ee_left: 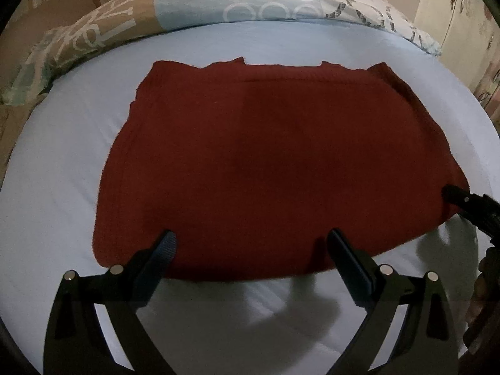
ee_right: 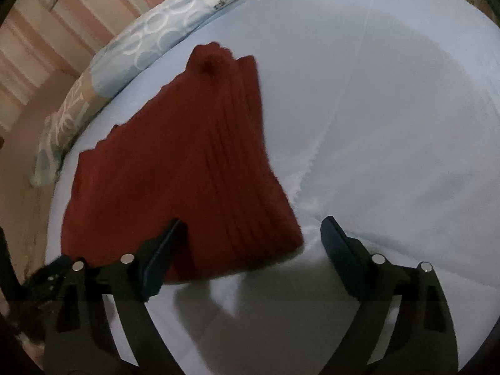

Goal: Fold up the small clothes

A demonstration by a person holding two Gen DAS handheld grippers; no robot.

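Both tools, left tool [ee_left: 251,240] and right tool [ee_right: 253,229], gape wide, holding nothing, over the red garment's [ee_left: 265,162] near edge.

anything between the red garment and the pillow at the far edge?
Nothing: only bare blue sheet separates the garment from the pillow, clearest in the left wrist view.

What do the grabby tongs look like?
Both pairs look alike. The left tongs have two curved black arms that end in flat, dark blue pads, with small round silver studs on the joints. The right tongs have the same black arms, blue pads and silver studs. No cables, labels or sleeves show.
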